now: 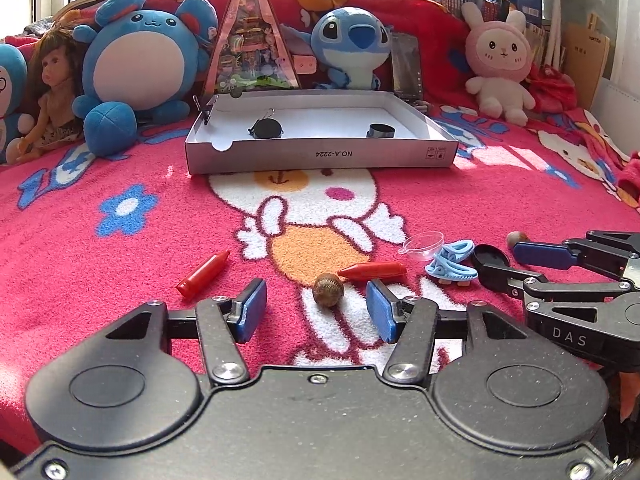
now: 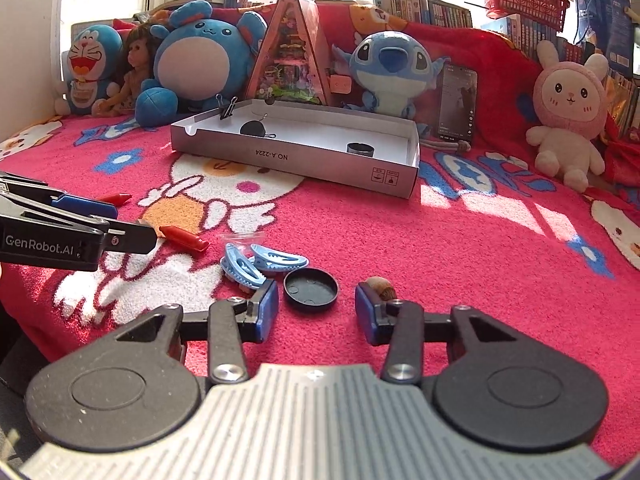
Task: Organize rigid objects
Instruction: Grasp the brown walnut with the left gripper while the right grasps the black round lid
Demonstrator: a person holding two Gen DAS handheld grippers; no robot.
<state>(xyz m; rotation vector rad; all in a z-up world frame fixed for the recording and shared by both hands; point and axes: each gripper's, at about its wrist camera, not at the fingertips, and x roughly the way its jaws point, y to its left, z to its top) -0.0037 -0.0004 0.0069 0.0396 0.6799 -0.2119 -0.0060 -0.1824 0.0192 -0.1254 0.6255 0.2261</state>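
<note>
My left gripper (image 1: 317, 306) is open and empty; a brown walnut (image 1: 328, 290) lies between its blue fingertips. Two red crayons (image 1: 203, 274) (image 1: 372, 270) lie just beyond. My right gripper (image 2: 316, 312) is open and empty over a black round lid (image 2: 311, 289), with a second brown nut (image 2: 382, 284) by its right finger. Small blue doll sandals (image 2: 256, 263) and a clear plastic cup (image 1: 425, 245) lie nearby. The shallow white box (image 1: 320, 156) farther back holds a black round tin (image 1: 267, 128) and a black ring (image 1: 381, 131).
Everything lies on a red cartoon blanket (image 2: 460, 248). Plush toys, a doll (image 1: 48, 92), a triangular toy house (image 1: 250, 40) and a phone (image 2: 456, 104) stand behind the box. A binder clip (image 2: 227, 110) sits on the box's left rim. Bookshelves are at the back.
</note>
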